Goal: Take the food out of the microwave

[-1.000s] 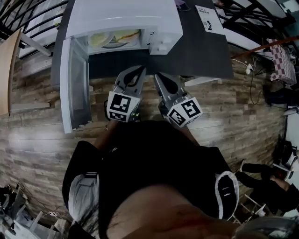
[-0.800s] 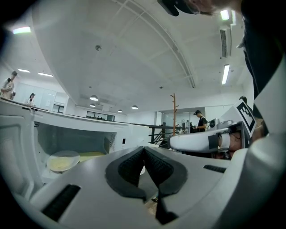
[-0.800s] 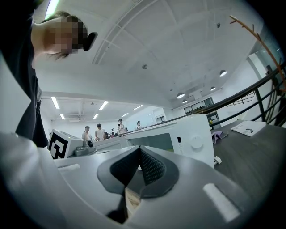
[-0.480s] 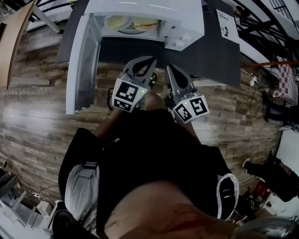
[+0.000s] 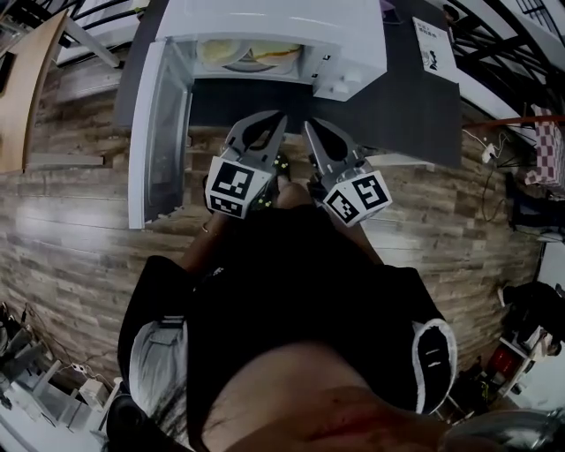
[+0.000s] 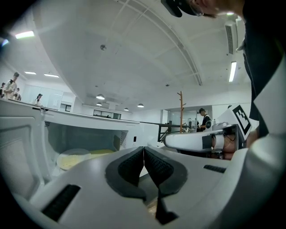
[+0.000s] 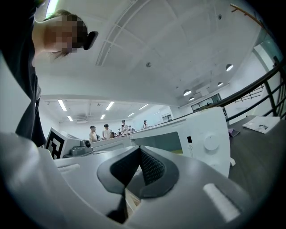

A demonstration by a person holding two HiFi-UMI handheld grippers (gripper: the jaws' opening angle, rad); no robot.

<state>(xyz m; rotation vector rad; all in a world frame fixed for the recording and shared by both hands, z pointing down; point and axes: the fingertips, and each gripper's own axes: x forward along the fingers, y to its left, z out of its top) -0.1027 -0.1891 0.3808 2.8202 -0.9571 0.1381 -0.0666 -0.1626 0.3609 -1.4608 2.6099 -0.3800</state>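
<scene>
A white microwave [image 5: 265, 22] stands on a dark table [image 5: 415, 97], its door [image 5: 163, 132] swung open to the left. Inside lies a plate of pale yellow food [image 5: 252, 51], which the left gripper view shows low in the cavity [image 6: 73, 159]. My left gripper [image 5: 281, 115] and right gripper [image 5: 306, 122] are held side by side just in front of the opening, outside it. Both are shut with nothing between the jaws. In the left gripper view the pads of the left gripper [image 6: 144, 150] meet, and those of the right gripper [image 7: 139, 151] meet in its own view.
The open door juts out to the left of my left gripper. A printed sheet [image 5: 433, 44] lies on the table to the right of the microwave. A wooden board [image 5: 26, 97] stands at the far left, over plank flooring [image 5: 71, 256]. Several people stand far back in the room.
Both grippers have edged a little closer to the microwave's opening, still shut. The head view has shifted, so the microwave sits further right in it.
</scene>
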